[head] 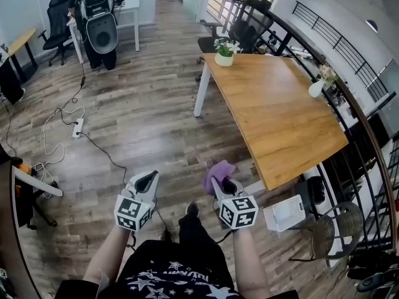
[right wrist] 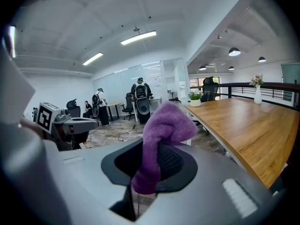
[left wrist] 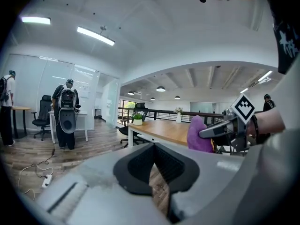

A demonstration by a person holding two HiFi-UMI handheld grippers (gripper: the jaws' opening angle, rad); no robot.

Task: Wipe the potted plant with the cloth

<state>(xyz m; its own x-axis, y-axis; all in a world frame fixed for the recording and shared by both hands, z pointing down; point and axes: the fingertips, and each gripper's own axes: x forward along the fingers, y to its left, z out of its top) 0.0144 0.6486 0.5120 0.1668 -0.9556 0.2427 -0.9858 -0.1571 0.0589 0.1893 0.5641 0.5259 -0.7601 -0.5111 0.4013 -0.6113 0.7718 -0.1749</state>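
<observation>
A purple cloth [head: 217, 173] sticks up from my right gripper [head: 219, 184], whose jaws are shut on it; in the right gripper view the cloth [right wrist: 161, 137] fills the middle. My left gripper [head: 148, 180] is shut with nothing between its jaws, held level with the right one over the wooden floor. The potted plant [head: 225, 50], green leaves and white flowers in a white pot, stands on the far left corner of the wooden table [head: 280, 114]. It appears small in the left gripper view [left wrist: 138, 118] and in the right gripper view [right wrist: 195, 99]. Both grippers are well short of the table.
A white vase with flowers [head: 318, 83] stands at the table's right edge. A black railing [head: 349, 114] runs behind the table. Office chairs [head: 240, 33] stand beyond it. A power strip and cables [head: 76, 128] lie on the floor at left. A white box [head: 286, 213] sits by the table's near corner.
</observation>
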